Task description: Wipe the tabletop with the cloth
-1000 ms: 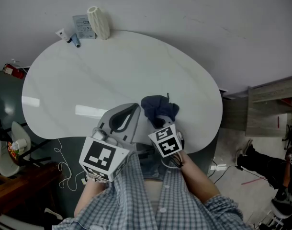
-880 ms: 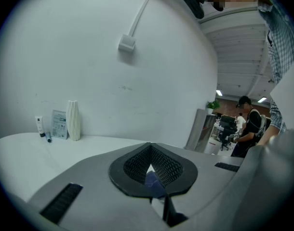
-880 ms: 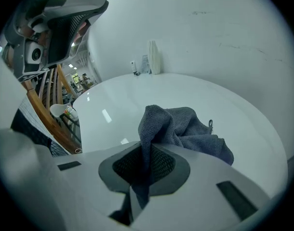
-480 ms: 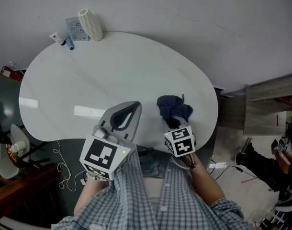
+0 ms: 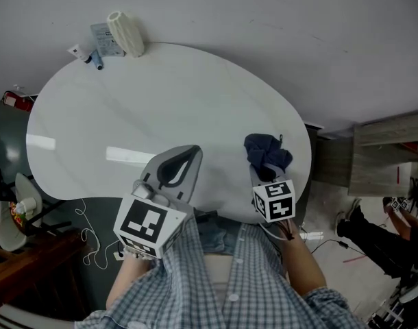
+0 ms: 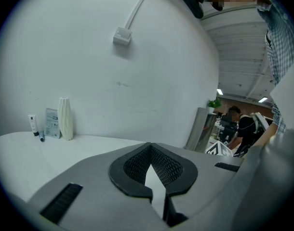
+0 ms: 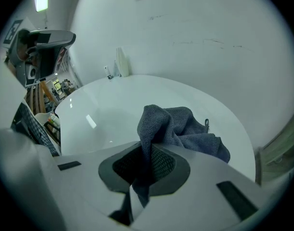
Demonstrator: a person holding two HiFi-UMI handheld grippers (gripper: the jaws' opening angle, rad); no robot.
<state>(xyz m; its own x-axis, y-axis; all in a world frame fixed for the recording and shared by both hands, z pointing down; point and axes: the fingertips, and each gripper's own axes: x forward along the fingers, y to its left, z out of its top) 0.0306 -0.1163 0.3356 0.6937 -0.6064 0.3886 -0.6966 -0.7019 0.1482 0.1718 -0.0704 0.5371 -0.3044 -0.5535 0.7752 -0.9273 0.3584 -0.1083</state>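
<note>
My left claw (image 5: 186, 157) sits at the near edge of the white surface (image 5: 161, 101), a little left of middle. It points toward the far side, with my forearm in a checked sleeve (image 5: 169, 279) running back to the body. In the left gripper view its jaws are together at the tips, with only a thin wedge of surface showing behind them and nothing held (image 6: 151, 163).

My right claw (image 5: 265, 177) is out at the near right rim of the surface, well apart from the left one. It is angled toward the far side, and its marker cube (image 5: 274, 200) is just off the edge.

The cloth (image 5: 267, 153) is dark blue-grey terry, crumpled into a loose heap with a small hanging loop on its far right side. It rests on the surface just beyond the right claw's tips, near the right rim.

In the right gripper view one fold of the cloth (image 7: 183, 129) rises from the heap and runs back between the pads. The jaws are clamped on that fold (image 7: 146, 165).

At the far left edge, against the wall, stand a ribbed white vase (image 5: 125, 33), a small packet (image 5: 103, 38) and a tube (image 5: 83, 52).
</note>
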